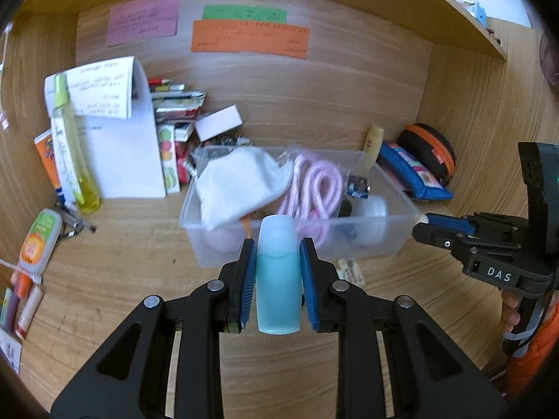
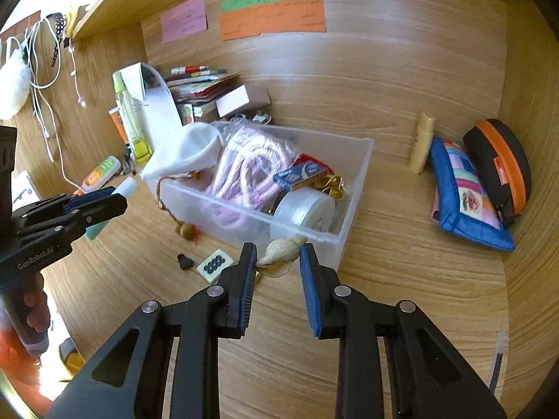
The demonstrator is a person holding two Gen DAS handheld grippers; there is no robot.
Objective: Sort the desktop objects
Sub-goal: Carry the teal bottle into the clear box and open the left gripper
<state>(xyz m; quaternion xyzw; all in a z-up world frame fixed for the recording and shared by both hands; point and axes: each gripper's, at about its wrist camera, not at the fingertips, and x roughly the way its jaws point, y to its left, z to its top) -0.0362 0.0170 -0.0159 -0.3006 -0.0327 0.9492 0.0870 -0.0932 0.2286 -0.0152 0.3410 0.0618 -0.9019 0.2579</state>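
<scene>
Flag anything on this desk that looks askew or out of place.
A white cloth pouch slumps over the corner of the clear plastic bin, half out, its cord and brown beads trailing onto the wooden desk. A small black clip and a tile of dark dots lie loose beside the bin.

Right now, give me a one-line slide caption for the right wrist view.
Right gripper pinches a seashell at its tips beside a clear plastic bin of pink cord on a wooden desk.

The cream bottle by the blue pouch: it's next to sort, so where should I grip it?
I'd take the cream bottle by its upper half, coming down from the front, fingers left and right: it stands near-upright by the back wall, and the blue pouch crowds its lower right side.
</scene>
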